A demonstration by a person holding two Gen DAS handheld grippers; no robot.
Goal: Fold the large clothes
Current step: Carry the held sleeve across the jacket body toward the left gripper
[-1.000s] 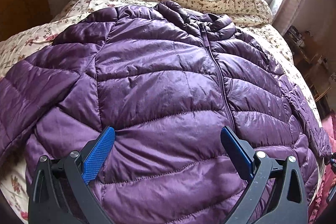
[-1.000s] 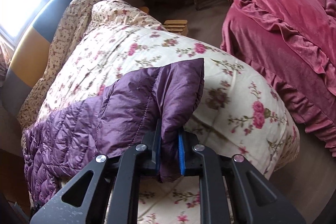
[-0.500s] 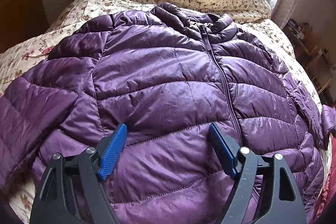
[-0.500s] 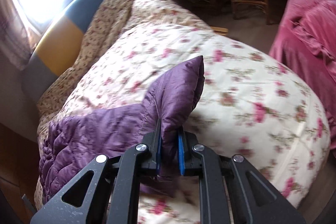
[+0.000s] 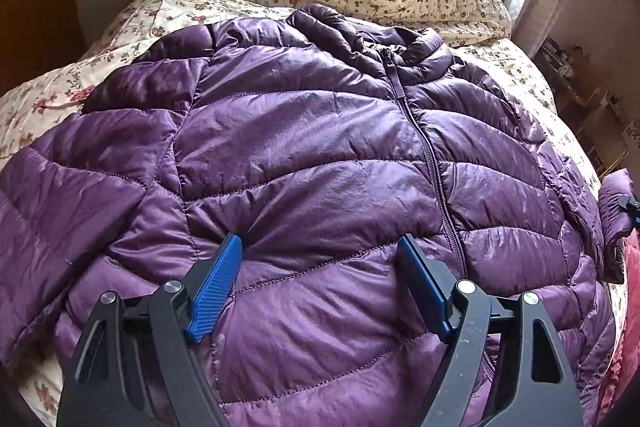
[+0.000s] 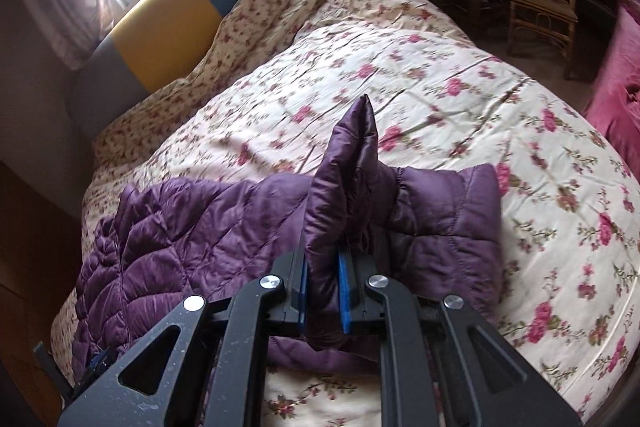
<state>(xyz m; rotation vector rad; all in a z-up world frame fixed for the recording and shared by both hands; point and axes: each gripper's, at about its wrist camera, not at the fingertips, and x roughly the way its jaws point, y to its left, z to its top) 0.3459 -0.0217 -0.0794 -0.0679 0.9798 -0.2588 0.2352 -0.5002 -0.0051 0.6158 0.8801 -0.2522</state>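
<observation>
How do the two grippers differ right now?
The left gripper is open, its blue pads spread over the purple jacket; the right gripper is shut on the jacket's sleeve, lifting it off the floral quilt. Both have black frames and blue pads.

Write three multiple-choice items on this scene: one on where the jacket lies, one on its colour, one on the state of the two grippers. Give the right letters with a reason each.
1. Where does the jacket lie?
A. on a wooden chair
B. on the floral bedspread
C. on the floor

2. What colour is the jacket?
A. purple
B. green
C. white

3. How do the grippers stand?
A. both open
B. both shut on cloth
C. the left gripper open, the right gripper shut on the sleeve

Right letters: 1 B, the jacket is spread front up, zipper closed, over the flowered cover. 2 A, its quilted shell is shiny purple in both views. 3 C, the left fingers stand wide apart over the jacket's front with nothing between them, while the right pads pinch the sleeve, whose end sticks up past them.
</observation>
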